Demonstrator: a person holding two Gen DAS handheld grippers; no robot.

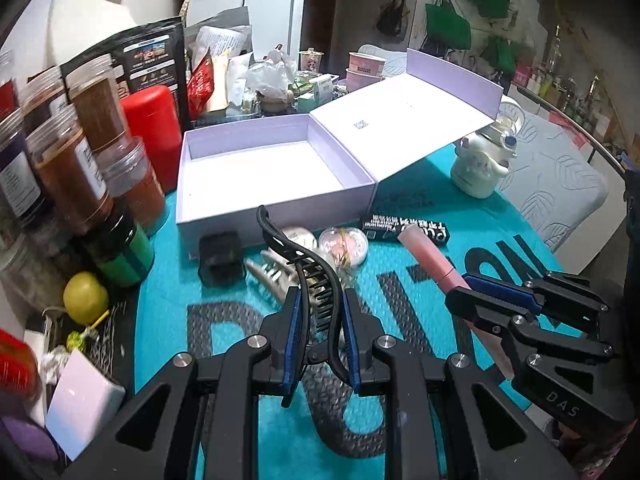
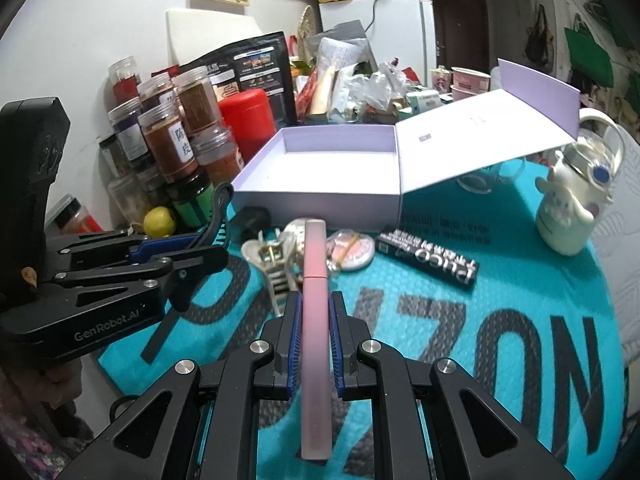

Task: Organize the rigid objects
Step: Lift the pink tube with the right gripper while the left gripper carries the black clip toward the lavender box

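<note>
Left wrist view: black hair claw (image 1: 304, 276) partly hidden between the clamped left gripper (image 1: 320, 316); right gripper (image 2: 314, 320) pinches pink tube (image 2: 314, 280), box (image 2: 320, 184) at twelve o'clock.

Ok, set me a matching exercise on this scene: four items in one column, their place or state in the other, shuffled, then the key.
Items
1. black hair claw
2. pink tube
3. lilac box
4. black carton with white lettering

States
A. lying flat on the teal mat, in front of the lid
B. clamped in the right gripper
C. open and empty, lid folded back
D. clamped in the left gripper

Pairs: 1-D, 2-B, 3-C, 4-A
</note>
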